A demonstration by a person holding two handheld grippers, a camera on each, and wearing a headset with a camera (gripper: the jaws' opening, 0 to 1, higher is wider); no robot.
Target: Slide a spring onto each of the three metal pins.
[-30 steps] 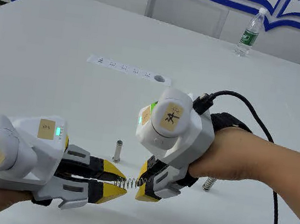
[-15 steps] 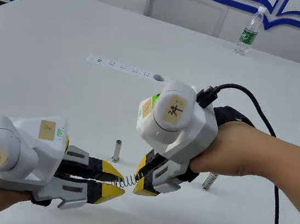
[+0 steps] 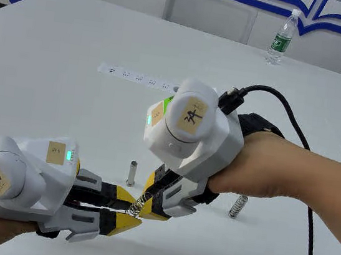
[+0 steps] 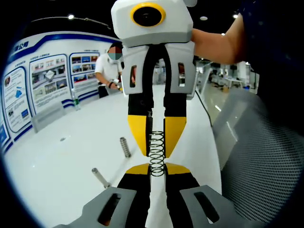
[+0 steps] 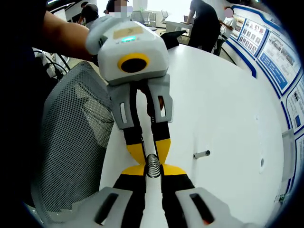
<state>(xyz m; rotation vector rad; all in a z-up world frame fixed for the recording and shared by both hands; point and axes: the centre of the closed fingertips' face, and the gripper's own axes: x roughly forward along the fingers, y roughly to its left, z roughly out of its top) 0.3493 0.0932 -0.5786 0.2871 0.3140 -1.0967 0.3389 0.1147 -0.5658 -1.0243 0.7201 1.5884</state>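
White tabletop (image 3: 54, 55) — head view: left gripper (image 3: 131, 211) low and level, right gripper (image 3: 148, 203) angled down, both clamped on one coiled steel spring (image 3: 136, 204); short upright metal pin (image 3: 132, 173) just beyond. Left gripper view shows the coil's full length — right gripper view, end-on.

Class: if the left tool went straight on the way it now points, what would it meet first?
Most likely the right tool, facing it tip to tip, with only the spring between them.
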